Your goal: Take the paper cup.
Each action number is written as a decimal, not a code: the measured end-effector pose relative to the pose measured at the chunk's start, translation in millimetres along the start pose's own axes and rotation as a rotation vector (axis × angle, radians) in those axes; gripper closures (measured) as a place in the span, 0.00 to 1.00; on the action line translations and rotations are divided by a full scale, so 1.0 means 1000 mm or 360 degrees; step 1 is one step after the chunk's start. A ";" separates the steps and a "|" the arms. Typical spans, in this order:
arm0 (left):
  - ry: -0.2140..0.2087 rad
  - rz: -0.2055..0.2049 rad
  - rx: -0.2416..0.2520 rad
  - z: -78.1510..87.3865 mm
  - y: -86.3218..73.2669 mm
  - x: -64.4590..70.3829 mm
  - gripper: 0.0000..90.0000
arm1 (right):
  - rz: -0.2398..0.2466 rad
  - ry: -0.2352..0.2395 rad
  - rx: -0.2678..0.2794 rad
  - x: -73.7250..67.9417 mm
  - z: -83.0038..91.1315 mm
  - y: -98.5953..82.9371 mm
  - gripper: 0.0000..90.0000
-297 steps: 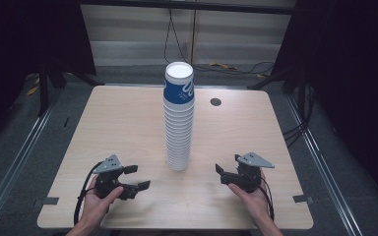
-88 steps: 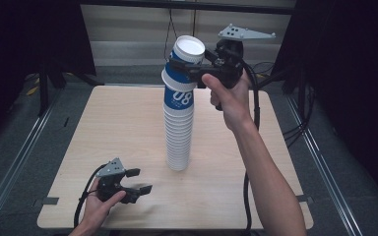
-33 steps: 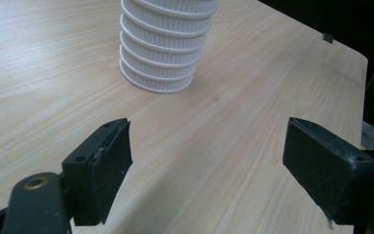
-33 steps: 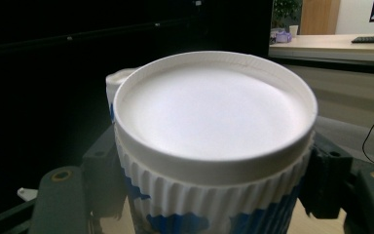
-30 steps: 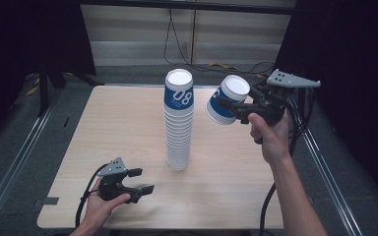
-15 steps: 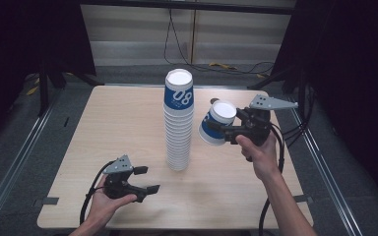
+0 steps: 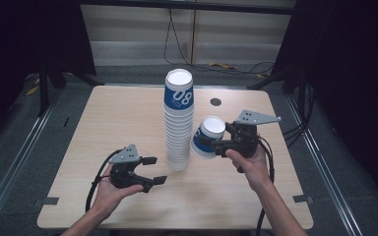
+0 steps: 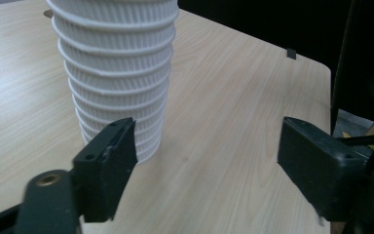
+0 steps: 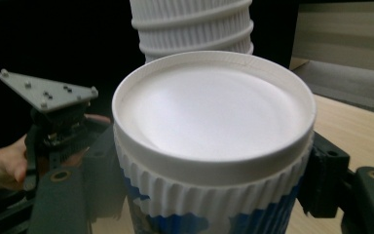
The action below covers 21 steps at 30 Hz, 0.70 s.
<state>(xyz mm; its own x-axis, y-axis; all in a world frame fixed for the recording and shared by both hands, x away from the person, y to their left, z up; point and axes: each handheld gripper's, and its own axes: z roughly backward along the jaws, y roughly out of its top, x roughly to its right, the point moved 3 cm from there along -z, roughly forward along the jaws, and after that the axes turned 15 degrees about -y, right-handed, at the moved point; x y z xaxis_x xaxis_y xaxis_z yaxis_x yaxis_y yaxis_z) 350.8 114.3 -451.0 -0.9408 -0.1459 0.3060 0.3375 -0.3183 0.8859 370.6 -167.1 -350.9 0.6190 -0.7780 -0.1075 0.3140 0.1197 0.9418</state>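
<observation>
Plenty of bare table left of the cup stack, less on the right. Right gripper clamped around a single cup, tilted, just beside the stack: white ribbed, blue print. Left gripper wide open, holding nothing, near the front edge.

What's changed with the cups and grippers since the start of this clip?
The right gripper took the top cup off the stack and carried it down to the stack's right, tilted. The left gripper is open near the table's front as before.
</observation>
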 end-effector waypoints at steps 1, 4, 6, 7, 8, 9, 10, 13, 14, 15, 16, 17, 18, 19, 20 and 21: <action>0.0001 -0.0004 -0.0006 -0.001 0.002 0.000 0.22 | 0.0008 -0.0003 -0.0015 0.000 -0.001 -0.003 0.30; -0.0024 -0.0006 0.0010 -0.006 0.005 0.000 0.22 | -0.0018 0.0020 -0.0017 -0.001 -0.002 -0.011 0.30; -0.0030 -0.0004 0.0015 -0.008 0.005 0.000 0.21 | -0.0023 0.0020 -0.0025 -0.001 -0.002 -0.014 0.30; -0.0039 -0.0002 0.0019 -0.011 0.005 0.000 0.21 | -0.0018 0.0027 -0.0040 -0.002 -0.003 -0.020 0.31; -0.0043 -0.0003 0.0026 -0.013 0.004 0.001 0.21 | -0.0008 0.0037 -0.0053 -0.003 -0.003 -0.022 0.31; -0.0046 -0.0003 0.0025 -0.015 0.003 0.001 0.21 | 0.0003 0.0037 -0.0052 -0.003 -0.003 -0.024 0.31; -0.0058 0.0004 0.0027 -0.016 0.002 0.002 0.20 | -0.0006 0.0044 -0.0047 -0.003 -0.002 -0.026 0.31; -0.0070 -0.0001 0.0014 -0.021 -0.001 0.004 0.20 | -0.0034 0.0058 -0.0048 -0.003 -0.001 -0.032 0.31; -0.0084 0.0006 0.0017 -0.023 -0.002 0.006 0.20 | -0.0051 0.0066 -0.0057 -0.004 -0.002 -0.035 0.31; -0.0096 0.0010 0.0011 -0.025 -0.003 0.007 0.20 | -0.0056 0.0086 -0.0066 -0.005 -0.003 -0.039 0.31; -0.0103 0.0007 0.0011 -0.026 -0.004 0.008 0.20 | -0.0052 0.0085 -0.0088 -0.007 -0.005 -0.044 0.31; -0.0105 0.0001 0.0008 -0.027 -0.004 0.009 0.20 | -0.0053 0.0098 -0.0098 -0.009 -0.007 -0.048 0.31; -0.0121 0.0002 0.0000 -0.028 -0.005 0.010 0.20 | -0.0062 0.0115 -0.0103 -0.010 -0.009 -0.052 0.31; -0.0135 0.0009 0.0001 -0.029 -0.004 0.011 0.20 | -0.0060 0.0131 -0.0114 -0.012 -0.011 -0.056 0.31; -0.0138 0.0007 0.0008 -0.029 -0.004 0.011 0.20 | -0.0049 0.0139 -0.0134 -0.014 -0.012 -0.059 0.31; -0.0141 0.0005 0.0018 -0.029 -0.004 0.011 0.20 | -0.0051 0.0153 -0.0143 -0.016 -0.014 -0.062 0.31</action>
<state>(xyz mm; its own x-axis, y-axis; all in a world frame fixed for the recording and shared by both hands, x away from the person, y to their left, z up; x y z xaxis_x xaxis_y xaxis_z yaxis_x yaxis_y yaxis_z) 339.6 87.1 -460.8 -0.9389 -0.0631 0.3383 0.3408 -0.3072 0.8886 351.2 -153.9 -411.9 0.6725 -0.7201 -0.1711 0.3952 0.1539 0.9056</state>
